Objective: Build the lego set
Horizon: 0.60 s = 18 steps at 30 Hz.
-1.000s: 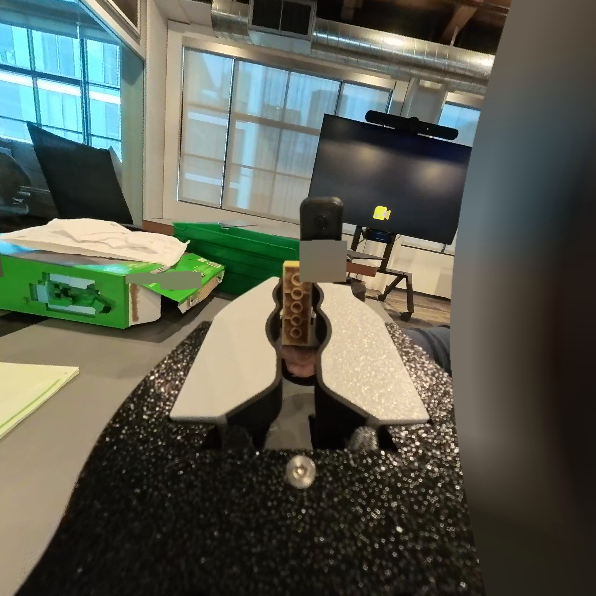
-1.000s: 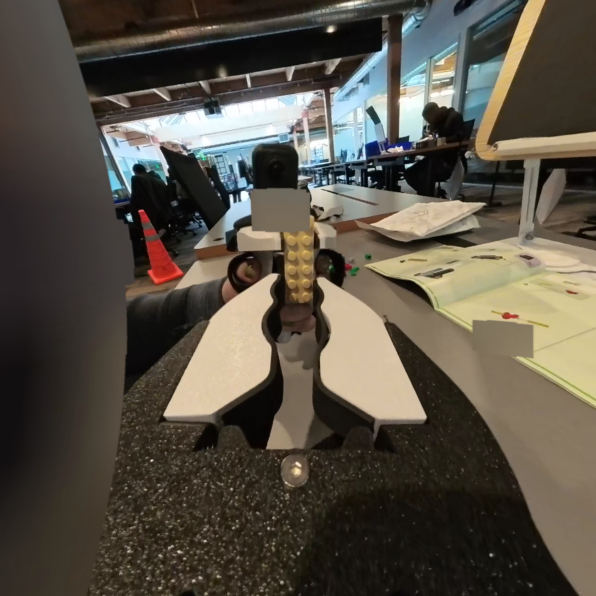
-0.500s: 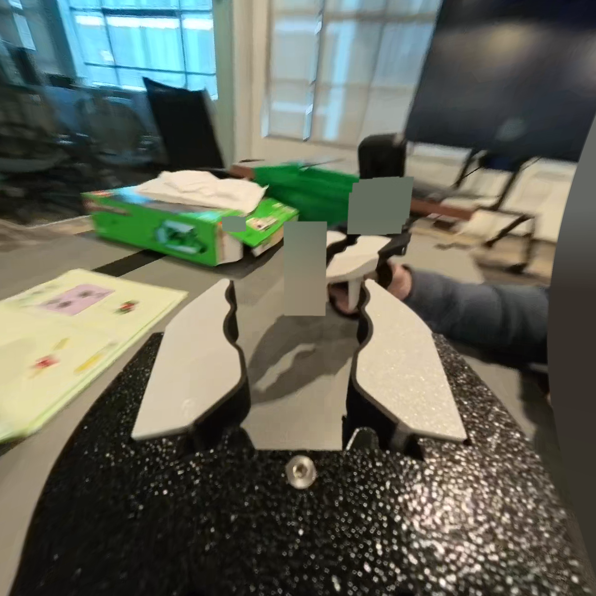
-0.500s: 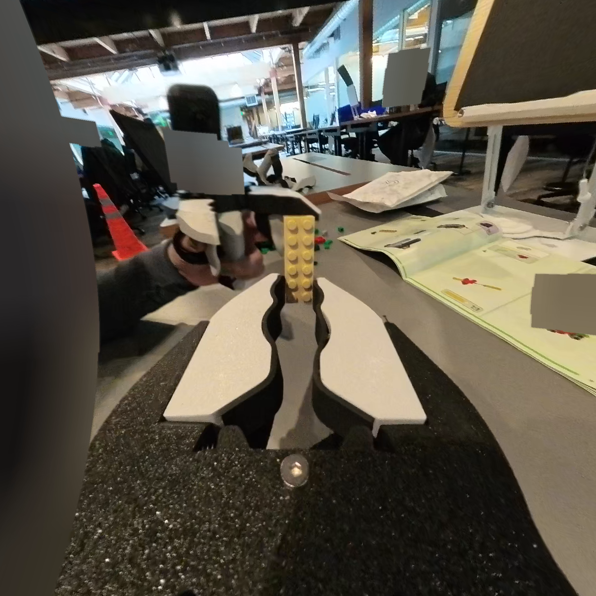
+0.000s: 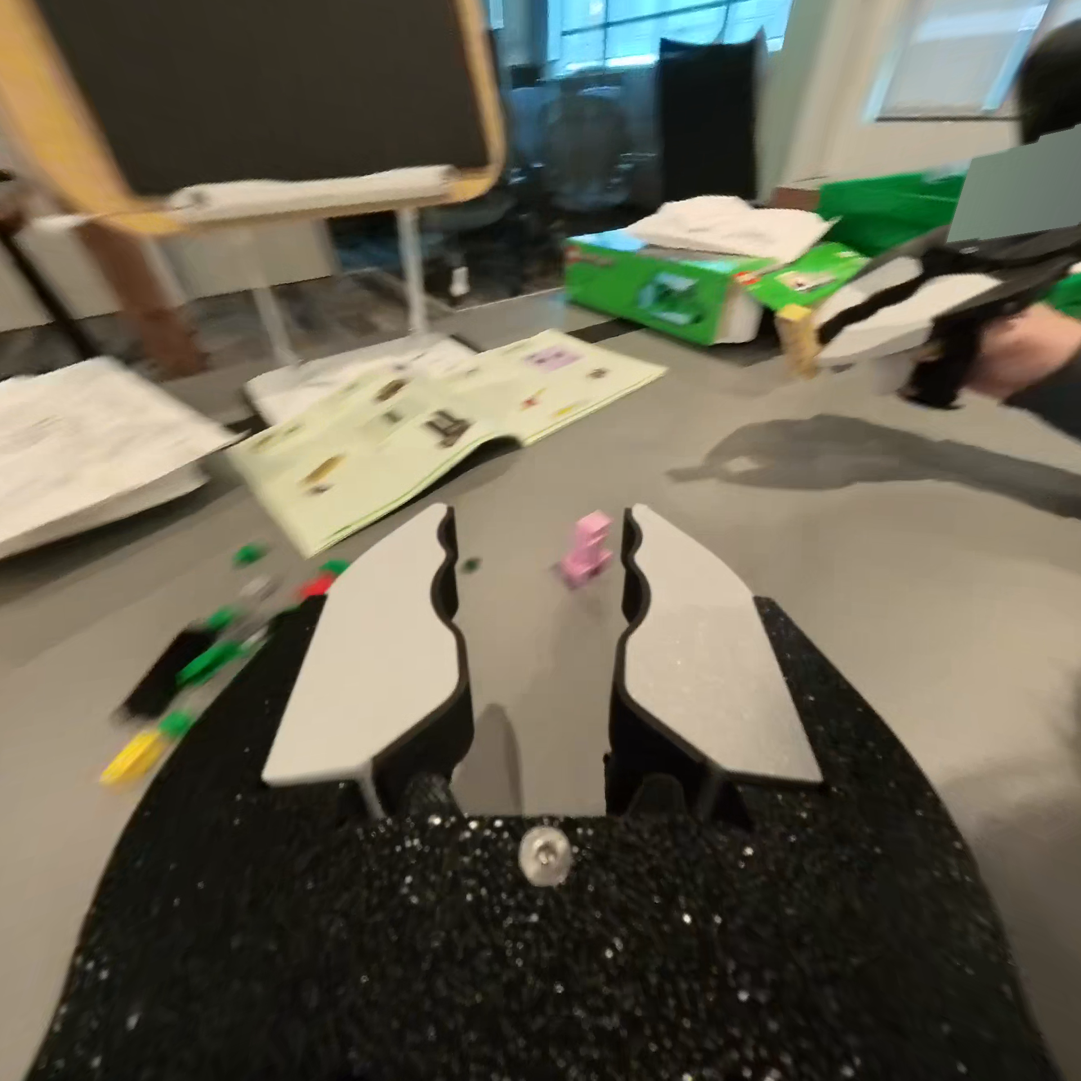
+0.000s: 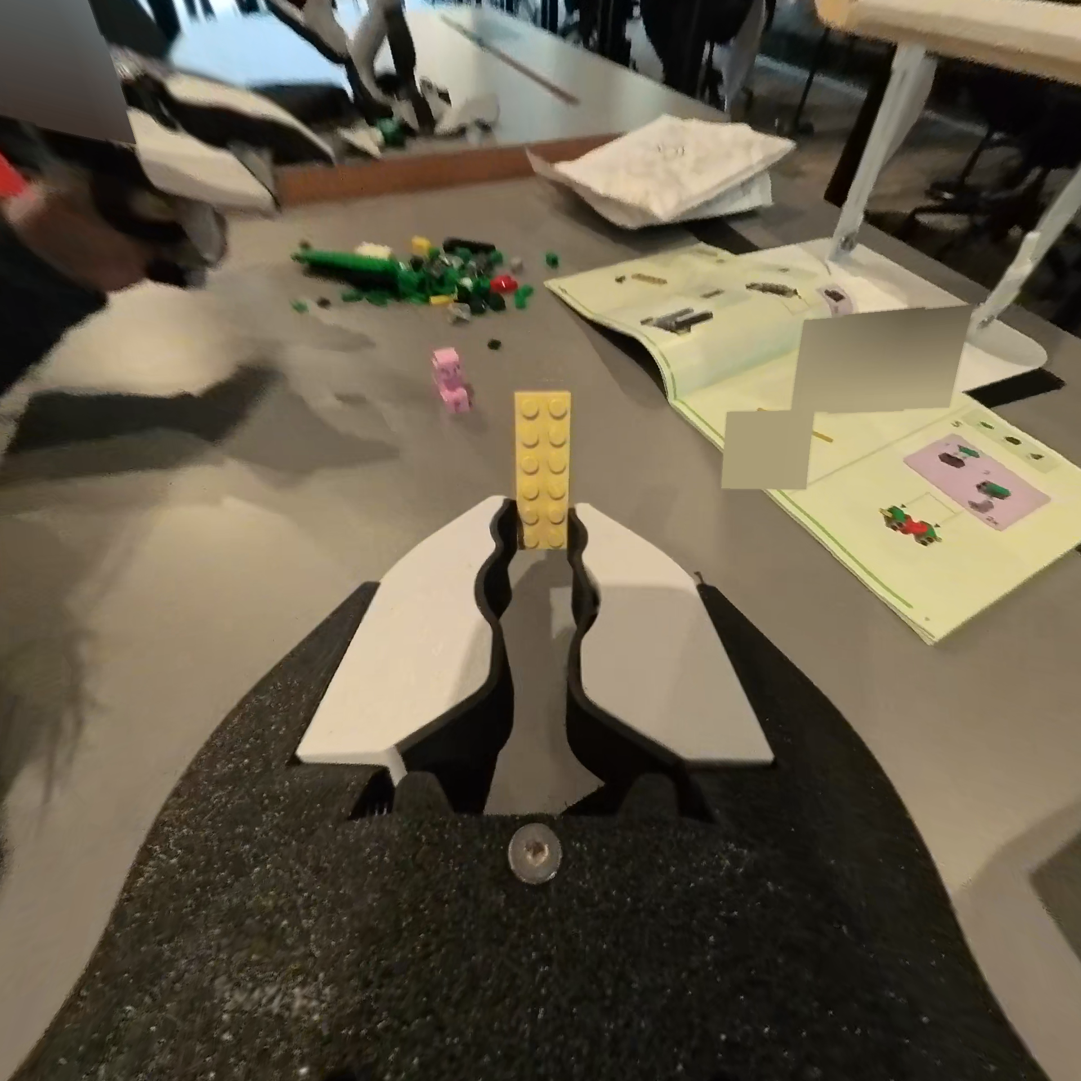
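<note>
Table [image 6: 760, 731], grey: we list open booklet [image 6: 877, 468], green box [image 5: 672, 286], brick pile [image 6: 433, 275], right gripper [image 6: 543, 515] pinching yellow plate [image 6: 543, 468] upright above the table, left gripper [image 5: 535, 544] spread and empty, pink pig [image 5: 585, 550] standing between its tips.

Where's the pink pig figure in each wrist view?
Left wrist view: pink pig stands on the table between the open left gripper's fingertips, nearer the right one.
Right wrist view: pig upper centre, left of the yellow plate's tip.
Shared landmark: open booklet.
</note>
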Each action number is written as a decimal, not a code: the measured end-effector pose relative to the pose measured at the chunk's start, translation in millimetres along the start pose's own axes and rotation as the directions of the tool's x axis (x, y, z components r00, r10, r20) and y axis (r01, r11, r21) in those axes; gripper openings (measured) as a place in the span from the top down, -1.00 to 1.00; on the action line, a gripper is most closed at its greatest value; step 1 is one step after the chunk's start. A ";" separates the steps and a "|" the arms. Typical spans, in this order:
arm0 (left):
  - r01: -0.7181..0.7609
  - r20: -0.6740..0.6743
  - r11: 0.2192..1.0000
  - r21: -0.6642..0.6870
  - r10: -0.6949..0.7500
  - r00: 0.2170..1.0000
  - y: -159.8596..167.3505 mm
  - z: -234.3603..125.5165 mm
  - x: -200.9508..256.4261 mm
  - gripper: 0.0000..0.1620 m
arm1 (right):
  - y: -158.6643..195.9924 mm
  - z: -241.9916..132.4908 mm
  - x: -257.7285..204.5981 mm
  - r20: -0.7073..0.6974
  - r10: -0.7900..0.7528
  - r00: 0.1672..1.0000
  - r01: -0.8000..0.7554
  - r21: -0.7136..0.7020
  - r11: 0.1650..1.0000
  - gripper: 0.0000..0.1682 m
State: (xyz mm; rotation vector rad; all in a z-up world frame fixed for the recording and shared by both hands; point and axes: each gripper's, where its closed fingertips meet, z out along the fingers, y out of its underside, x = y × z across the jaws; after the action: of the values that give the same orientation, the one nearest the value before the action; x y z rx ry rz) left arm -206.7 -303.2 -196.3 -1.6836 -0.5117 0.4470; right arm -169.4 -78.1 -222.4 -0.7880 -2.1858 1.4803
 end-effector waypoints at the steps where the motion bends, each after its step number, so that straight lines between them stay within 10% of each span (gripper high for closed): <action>1: 0.006 0.030 1.000 -0.003 -0.006 1.000 2.6 -8.2 -9.6 0.34 | 3.5 0.9 2.9 -0.009 -0.018 1.000 0.017 -0.044 0.999 0.81; 10: 0.022 0.258 1.000 -0.017 -0.017 0.966 19.1 -52.7 -76.5 0.38 | 55.6 1.7 21.0 0.050 -0.195 0.980 0.188 -0.576 0.795 0.81; 18: 0.020 0.342 0.995 -0.098 0.014 0.940 33.7 -67.2 -96.1 0.39 | 76.8 6.7 29.3 0.105 -0.213 0.971 0.220 -0.735 0.641 0.81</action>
State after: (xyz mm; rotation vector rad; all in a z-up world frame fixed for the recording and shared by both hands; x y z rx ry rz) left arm -245.7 -416.9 -217.4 -1.7075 -0.8023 0.7300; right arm -177.9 -42.1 -296.2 -0.6927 -2.7884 0.4082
